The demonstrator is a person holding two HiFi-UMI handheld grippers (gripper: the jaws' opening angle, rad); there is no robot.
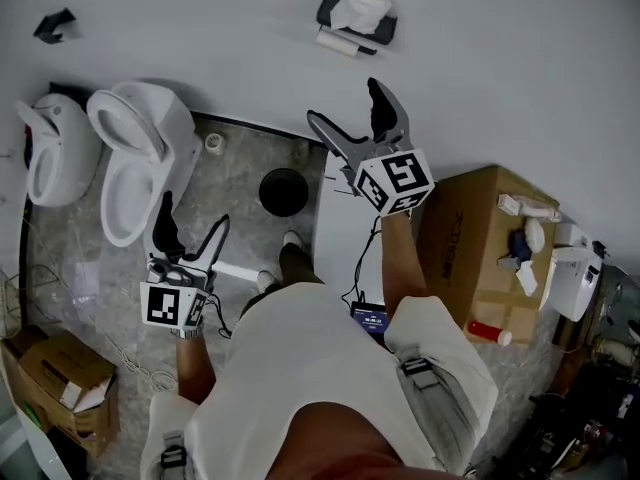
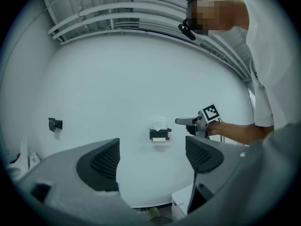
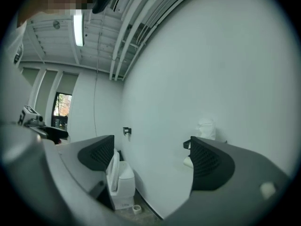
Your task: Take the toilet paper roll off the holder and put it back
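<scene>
A black holder (image 1: 357, 20) is fixed to the white wall, with a white toilet paper roll (image 1: 338, 43) under it and crumpled tissue on top. My right gripper (image 1: 350, 123) is raised toward the wall, below and short of the holder, open with nothing between its jaws. In the right gripper view the roll (image 3: 188, 162) peeks out beside the right jaw, which hides part of the holder (image 3: 187, 144). My left gripper (image 1: 190, 233) hangs low by the toilet, open and empty. The left gripper view has the holder (image 2: 160, 134) far off and the right gripper (image 2: 188, 121) beside it.
A white toilet (image 1: 135, 158) and a second white fixture (image 1: 55, 153) stand at the left. A black round object (image 1: 283, 190) sits on the floor. A cardboard box (image 1: 480, 248) with small items is at the right, another box (image 1: 60, 373) at lower left. A black wall fitting (image 1: 52, 25) is upper left.
</scene>
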